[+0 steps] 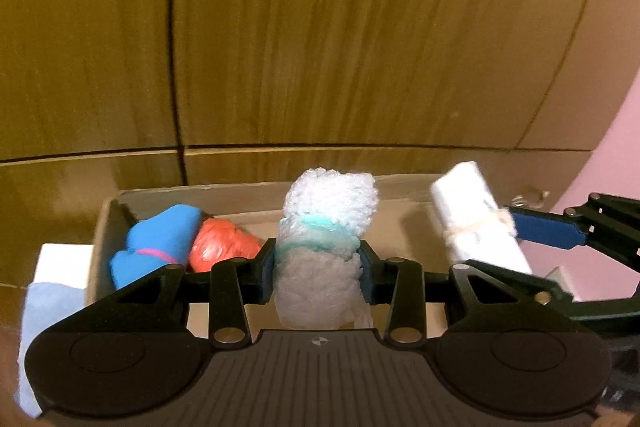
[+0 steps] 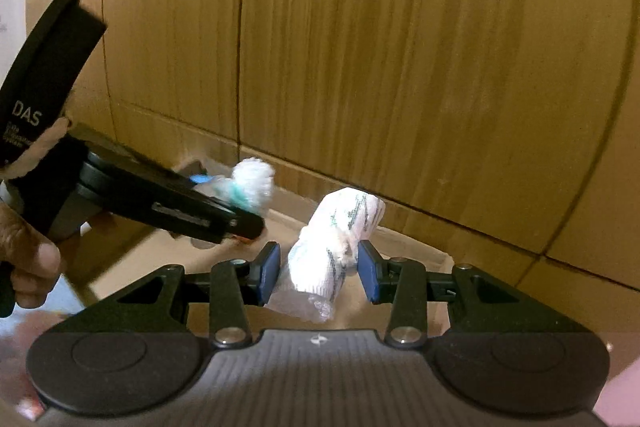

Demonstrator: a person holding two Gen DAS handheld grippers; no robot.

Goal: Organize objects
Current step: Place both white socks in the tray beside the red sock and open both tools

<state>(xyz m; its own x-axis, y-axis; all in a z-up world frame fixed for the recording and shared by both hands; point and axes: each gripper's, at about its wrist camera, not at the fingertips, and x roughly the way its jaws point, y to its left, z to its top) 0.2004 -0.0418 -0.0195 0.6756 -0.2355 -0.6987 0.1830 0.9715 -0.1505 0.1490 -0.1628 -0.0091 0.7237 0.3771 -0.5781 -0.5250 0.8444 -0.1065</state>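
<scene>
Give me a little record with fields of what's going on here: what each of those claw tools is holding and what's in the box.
Left gripper: shut on bubble-wrap roll, tied with a teal band
Right gripper: shut on white roll, tied with pale string
Cardboard box: open, below both rolls
Already in box: blue roll with a pink band, orange bundle beside it
Backdrop: wooden panels
Person: hand on the left tool's handle
</scene>
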